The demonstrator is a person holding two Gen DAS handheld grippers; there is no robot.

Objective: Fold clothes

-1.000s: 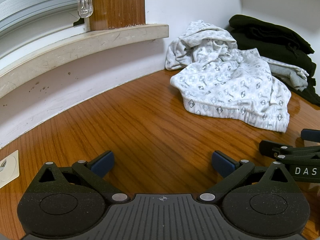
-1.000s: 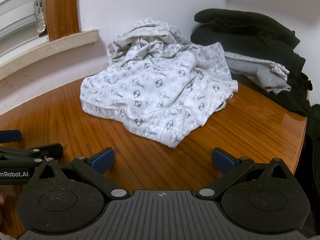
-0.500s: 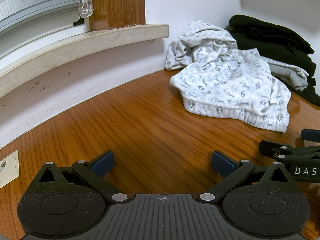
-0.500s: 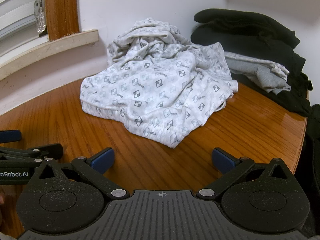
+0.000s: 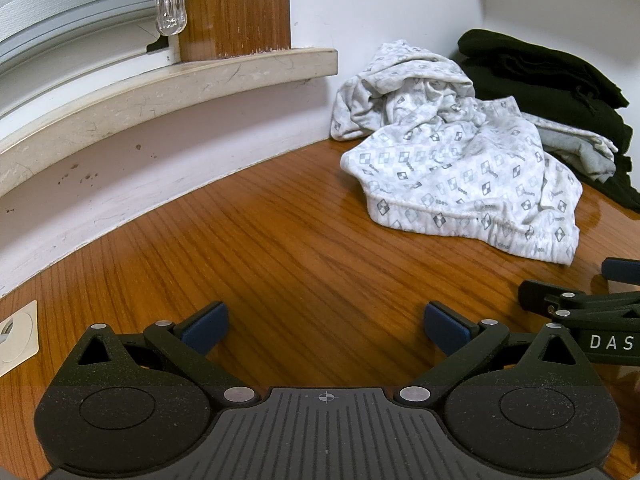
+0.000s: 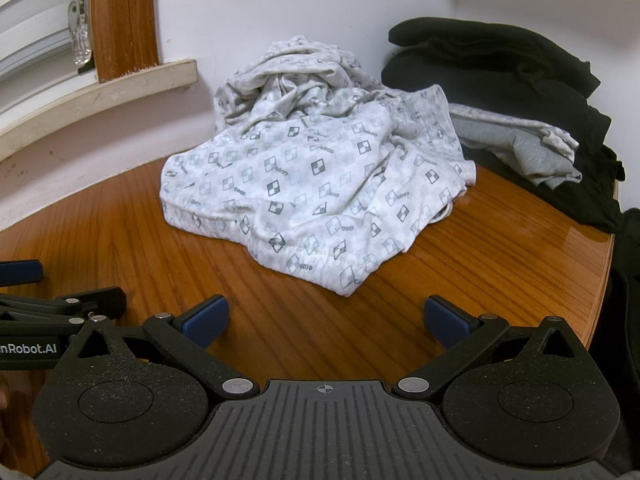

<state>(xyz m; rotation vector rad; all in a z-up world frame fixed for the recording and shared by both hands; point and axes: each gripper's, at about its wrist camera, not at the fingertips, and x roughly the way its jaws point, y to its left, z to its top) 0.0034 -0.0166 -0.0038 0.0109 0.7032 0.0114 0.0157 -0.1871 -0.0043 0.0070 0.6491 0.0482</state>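
A crumpled white garment with a grey diamond print [image 5: 460,172] [image 6: 316,184] lies heaped on the wooden table [image 5: 280,248] [image 6: 480,264] against the back wall. My left gripper [image 5: 326,322] hovers low over bare wood, well short and left of the garment, its blue-padded fingers spread wide with nothing between them. My right gripper [image 6: 326,318] is just in front of the garment's near hem, also open and empty. Each gripper shows at the edge of the other's view, the right gripper [image 5: 580,304] and the left gripper [image 6: 60,304].
A stack of folded black clothes [image 6: 520,92] [image 5: 552,80] with a grey piece [image 6: 520,148] sits at the back right. A stone window sill [image 5: 160,96] and a wooden post [image 5: 236,4] run along the left. The table's right edge [image 6: 608,264] is close. A white plate [image 5: 16,336] lies at left.
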